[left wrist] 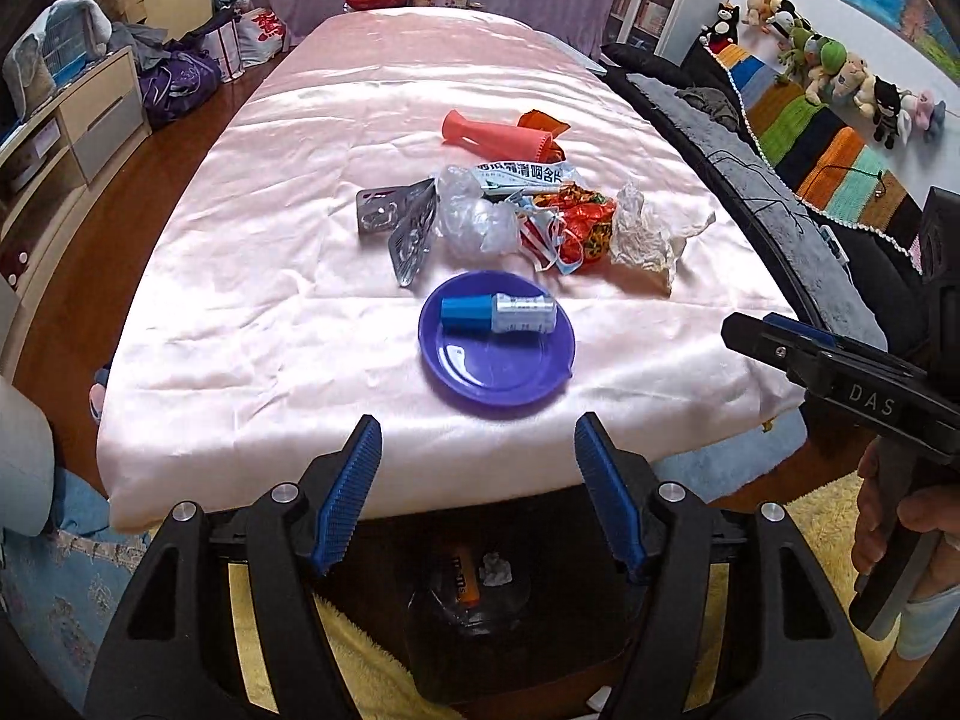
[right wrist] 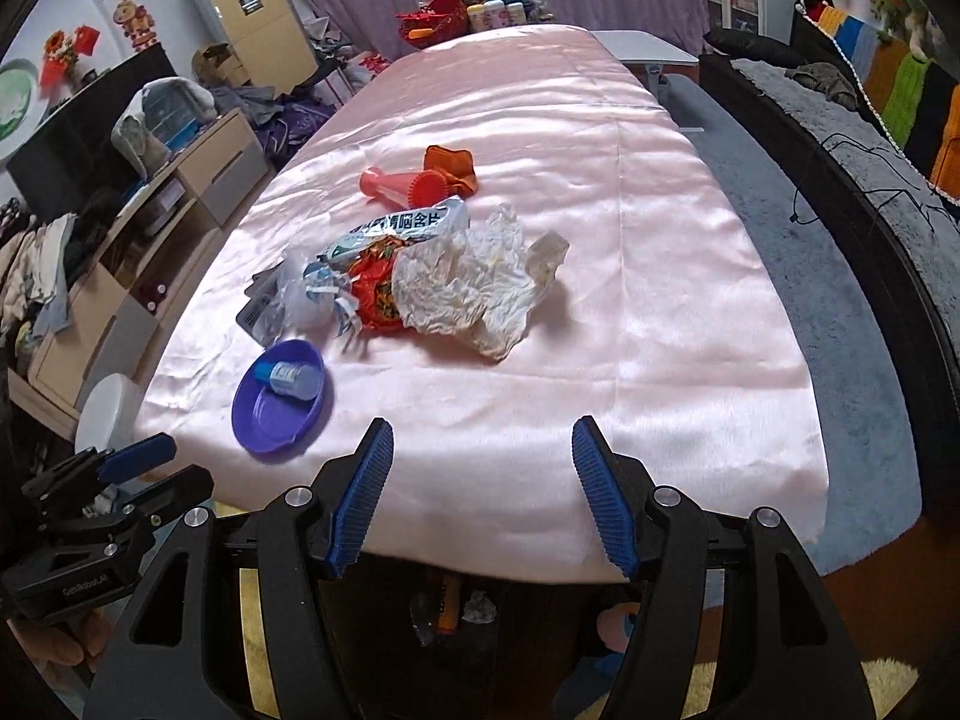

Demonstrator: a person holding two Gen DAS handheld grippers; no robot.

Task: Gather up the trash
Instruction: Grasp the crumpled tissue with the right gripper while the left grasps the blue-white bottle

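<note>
Trash pile mid-table: crumpled white paper (right wrist: 474, 294), red-orange wrapper (right wrist: 375, 294), clear plastic bag (left wrist: 471, 222), blister packs (left wrist: 399, 225). Nearer the front edge, a blue-capped bottle (left wrist: 498, 313) lies on its side.

A bottle (left wrist: 498, 313) lies on the plate (left wrist: 480, 378), the trash pile (left wrist: 522, 222) just behind.
</note>
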